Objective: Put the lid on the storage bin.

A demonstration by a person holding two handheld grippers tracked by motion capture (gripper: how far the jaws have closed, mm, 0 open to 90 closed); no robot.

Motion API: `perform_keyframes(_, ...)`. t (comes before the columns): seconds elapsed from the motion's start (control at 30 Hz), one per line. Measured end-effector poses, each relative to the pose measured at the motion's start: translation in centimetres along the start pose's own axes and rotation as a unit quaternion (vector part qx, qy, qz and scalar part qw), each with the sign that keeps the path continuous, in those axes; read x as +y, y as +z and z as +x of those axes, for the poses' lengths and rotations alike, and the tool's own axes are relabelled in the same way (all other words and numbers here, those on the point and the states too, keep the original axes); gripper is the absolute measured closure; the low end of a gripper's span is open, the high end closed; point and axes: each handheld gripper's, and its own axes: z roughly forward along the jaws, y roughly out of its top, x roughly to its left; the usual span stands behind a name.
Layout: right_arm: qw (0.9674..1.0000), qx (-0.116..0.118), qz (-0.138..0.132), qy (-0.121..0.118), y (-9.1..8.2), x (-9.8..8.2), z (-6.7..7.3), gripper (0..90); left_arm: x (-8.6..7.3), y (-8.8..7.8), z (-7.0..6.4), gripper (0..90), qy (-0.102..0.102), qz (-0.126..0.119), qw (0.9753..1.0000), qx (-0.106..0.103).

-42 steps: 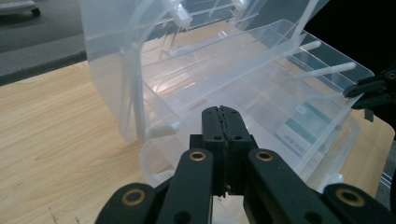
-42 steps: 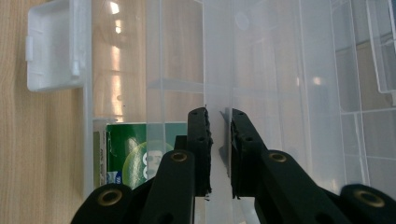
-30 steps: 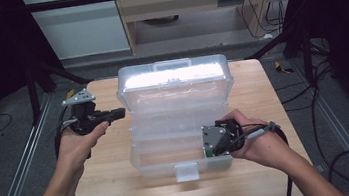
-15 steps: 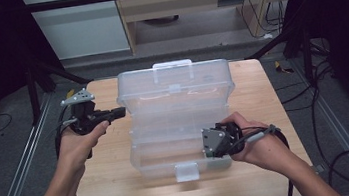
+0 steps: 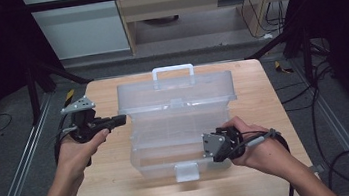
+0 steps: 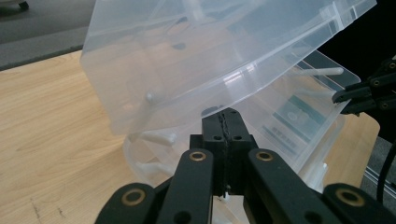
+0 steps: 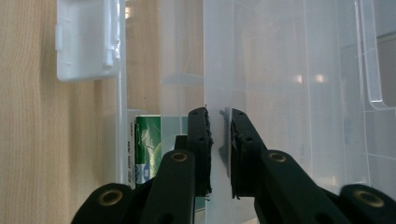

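Observation:
A clear plastic compartment box [image 5: 182,137] stands in the middle of the wooden table, its lid [image 5: 176,95] raised and tilted back, with the white handle [image 5: 172,70] on top. My left gripper [image 5: 120,118] is shut and empty, its tip by the lid's left edge; in the left gripper view its tip [image 6: 226,116] sits just under the lid [image 6: 196,60]. My right gripper [image 5: 214,148] is at the box's front right. Its jaws [image 7: 219,114] are closed on a thin clear wall of the box [image 7: 217,70].
A white latch [image 5: 186,171] hangs at the box's front middle, also seen as latch [image 7: 86,39]. A green and white packet [image 7: 147,144] lies inside a compartment. Bare table [image 5: 124,195] lies in front and at both sides. Dark frame legs and cables surround the table.
The lid has swung up and back, so its handle now stands at the far side. Both grippers have stayed almost in place.

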Motion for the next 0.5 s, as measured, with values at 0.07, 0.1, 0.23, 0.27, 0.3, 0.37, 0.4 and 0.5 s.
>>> perform_keyframes(0.07,1.0,0.001,0.001,0.003,0.0,0.0,0.1,80.7,-0.4,-0.1,-0.2,90.0,0.001,0.003,1.0,-0.002)
perform_keyframes(0.1,1.0,0.001,0.001,0.003,0.0,0.0,0.1,80.7,-0.4,-0.1,-0.2,90.0,0.001,0.003,1.0,-0.002)
perform_keyframes(0.23,1.0,0.004,0.0,0.001,0.1,0.0,0.3,80.7,-1.0,-0.2,-0.4,90.0,0.003,0.007,1.0,-0.003)
perform_keyframes(0.27,1.0,0.005,0.0,0.001,0.1,0.0,0.4,80.6,-1.2,-0.3,-0.4,90.0,0.003,0.006,1.0,-0.005)
perform_keyframes(0.3,1.0,0.004,0.0,0.002,0.1,-0.1,0.5,80.6,-1.3,-0.3,-0.5,90.0,0.002,0.006,1.0,-0.005)
perform_keyframes(0.37,1.0,0.006,-0.001,0.002,0.2,-0.1,0.6,80.6,-1.6,-0.2,-0.5,90.0,0.003,0.006,1.0,-0.007)
perform_keyframes(0.4,1.0,0.007,-0.001,0.005,0.2,-0.1,0.7,80.5,-1.6,-0.2,-0.6,90.0,0.003,0.006,1.0,-0.006)
perform_keyframes(0.5,0.9999,0.006,-0.004,0.012,0.3,-0.2,0.9,78.7,-2.0,-0.3,-0.8,90.0,0.008,0.006,0.9999,-0.004)
